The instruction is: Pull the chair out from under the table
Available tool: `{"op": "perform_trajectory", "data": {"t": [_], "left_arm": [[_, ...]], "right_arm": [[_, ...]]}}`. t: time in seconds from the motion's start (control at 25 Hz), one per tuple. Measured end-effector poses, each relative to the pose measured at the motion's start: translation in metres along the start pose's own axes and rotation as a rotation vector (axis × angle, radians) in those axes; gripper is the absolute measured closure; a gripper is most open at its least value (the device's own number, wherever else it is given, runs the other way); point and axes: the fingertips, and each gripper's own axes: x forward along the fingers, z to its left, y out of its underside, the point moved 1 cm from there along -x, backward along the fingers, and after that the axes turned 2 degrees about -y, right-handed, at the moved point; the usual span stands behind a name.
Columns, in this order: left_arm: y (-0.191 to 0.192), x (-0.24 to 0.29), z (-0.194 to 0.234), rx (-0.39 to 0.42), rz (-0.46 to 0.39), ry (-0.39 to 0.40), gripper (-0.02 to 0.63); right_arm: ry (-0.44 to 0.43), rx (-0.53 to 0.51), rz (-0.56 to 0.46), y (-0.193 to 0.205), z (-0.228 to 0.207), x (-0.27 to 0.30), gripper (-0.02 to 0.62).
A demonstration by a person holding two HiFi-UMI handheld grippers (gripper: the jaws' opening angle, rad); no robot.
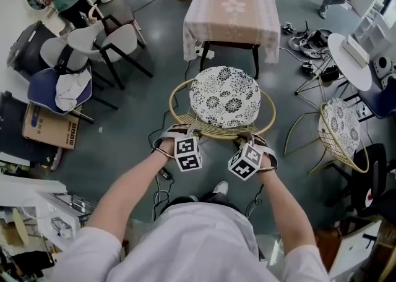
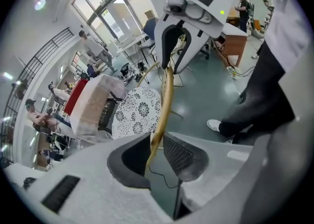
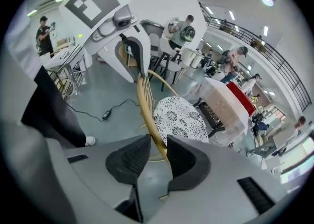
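While you stood over the grey floor, the entries ran thus.

Chair: gold wire frame, round black-and-white patterned cushion. It stood at the middle of the head view, just clear of the cloth-draped tabletop at its 12 o'clock. Its seat was out from beneath the cloth, and its curved backrest rim faced you at 6 o'clock.

Left gripper: placed at the rim's 7 o'clock stretch. In the left gripper view your jaws stood narrowly apart with the rim running between the pads. It lay close to both, and no squeeze showed.

Right gripper: placed at the rim's 5 o'clock stretch. In the right gripper view your jaws stood apart around the rim. The rim lay just beside one pad, with clear floor showing between it and the other.

Surroundings: a second wire chair at 3 o'clock. Grey chairs were grouped at 10 o'clock, and a cardboard box lay at 9 o'clock. A round white table stood at 2 o'clock. Your own shoe showed at 6 o'clock, between your forearms.
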Motion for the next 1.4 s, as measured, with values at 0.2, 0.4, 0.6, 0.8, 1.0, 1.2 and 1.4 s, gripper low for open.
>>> {"op": "perform_trajectory", "data": {"t": [0.2,0.4,0.6,0.8,1.0,1.2,1.4], "left_arm": [[-0.014,-0.020,-0.005,-0.072,-0.103,-0.021,0.522],[-0.032,-0.047,-0.001,-0.235,-0.237,-0.047,0.549],[-0.050,-0.077,-0.001,-0.405,-0.350,-0.055,0.561],[-0.059,-0.104,-0.007,-0.568,-0.435,-0.039,0.566],[-0.060,-0.120,-0.023,-0.669,-0.480,-0.012,0.598],[-0.061,-0.137,-0.030,-0.785,-0.521,0.008,0.600],[-0.056,-0.147,-0.030,-0.852,-0.549,-0.015,0.600]], "right_arm": [[0.056,0.149,-0.051,-0.009,0.003,-0.018,0.521],[0.105,0.289,-0.116,-0.031,0.012,-0.037,0.546],[0.152,0.439,-0.175,-0.049,0.021,-0.059,0.563],[0.192,0.571,-0.245,-0.064,0.033,-0.083,0.571],[0.219,0.676,-0.327,-0.077,0.048,-0.104,0.589],[0.182,0.823,-0.431,-0.087,0.060,-0.118,0.594],[0.195,0.834,-0.465,-0.094,0.069,-0.125,0.594]]}}
